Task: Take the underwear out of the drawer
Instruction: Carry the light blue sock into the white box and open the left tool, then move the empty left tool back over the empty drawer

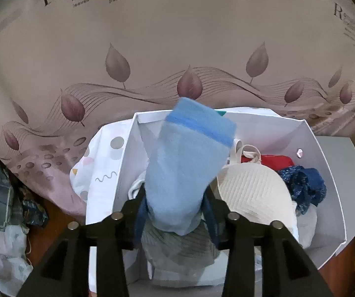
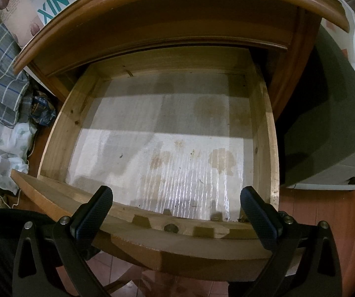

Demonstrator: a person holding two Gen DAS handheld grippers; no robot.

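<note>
Left gripper (image 1: pixel 175 208) pinching pale-blue knit underwear w/ darker blue band (image 1: pixel 187 163) between narrow fingers, dangling over white folding fabric box (image 1: pixel 311 148). Risking a drop outside the box if grip loosening early, or hem snagging on box rim. Right gripper (image 2: pixel 177 210) hanging w/ fingers wide, holding nothing, over pulled-out wooden drawer (image 2: pixel 61 133). Counting: 1 blue piece held; in box 1 cream ribbed bra cup (image 1: pixel 251 193), 1 red item (image 1: pixel 274 160), 1 dark-blue lace item (image 1: pixel 303 185); nothing remaining in drawer.
</note>
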